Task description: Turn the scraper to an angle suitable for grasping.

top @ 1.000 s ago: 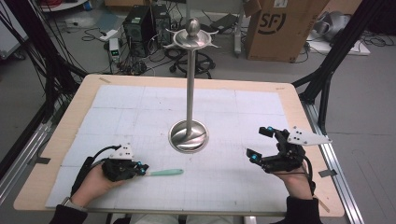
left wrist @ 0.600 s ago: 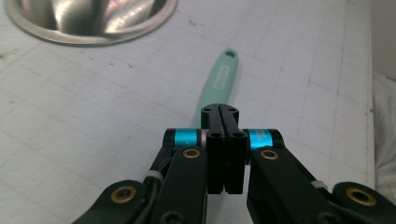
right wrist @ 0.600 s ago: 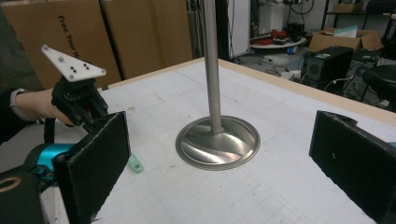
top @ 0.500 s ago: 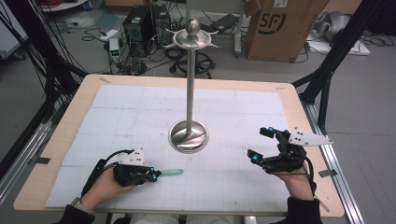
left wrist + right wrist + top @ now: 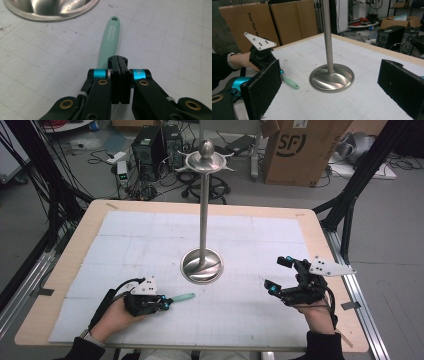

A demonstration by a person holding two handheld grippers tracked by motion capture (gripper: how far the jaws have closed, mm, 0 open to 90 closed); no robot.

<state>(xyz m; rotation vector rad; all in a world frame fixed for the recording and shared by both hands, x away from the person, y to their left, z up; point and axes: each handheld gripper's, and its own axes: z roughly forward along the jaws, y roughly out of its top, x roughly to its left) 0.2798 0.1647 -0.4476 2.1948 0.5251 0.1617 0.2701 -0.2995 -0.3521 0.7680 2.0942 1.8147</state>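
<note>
A mint-green flat handle [image 5: 184,296] lies on the white mat, pointing toward the steel stand's round base [image 5: 202,266]. My left gripper [image 5: 167,304] sits over the handle's near end. In the left gripper view its jaws [image 5: 119,60] are pressed together, and the handle [image 5: 110,37] runs out from under them; whether they pinch any part of it I cannot tell. My right gripper [image 5: 277,275] rests at the right of the mat, open, its pads [image 5: 263,87] wide apart with nothing between them. Beyond them stand the base [image 5: 332,77] and the handle [image 5: 290,83].
The stand's tall pole [image 5: 203,205] rises from the mat's middle to a small dish and knob on top. The table's wooden edge [image 5: 60,270] frames the white mat. Cardboard boxes [image 5: 300,150], cables and equipment stand on the floor beyond.
My left gripper moved right, over the near part of the green handle, so less of it shows. The handle's far end swung slightly toward the stand. The right gripper stayed still.
</note>
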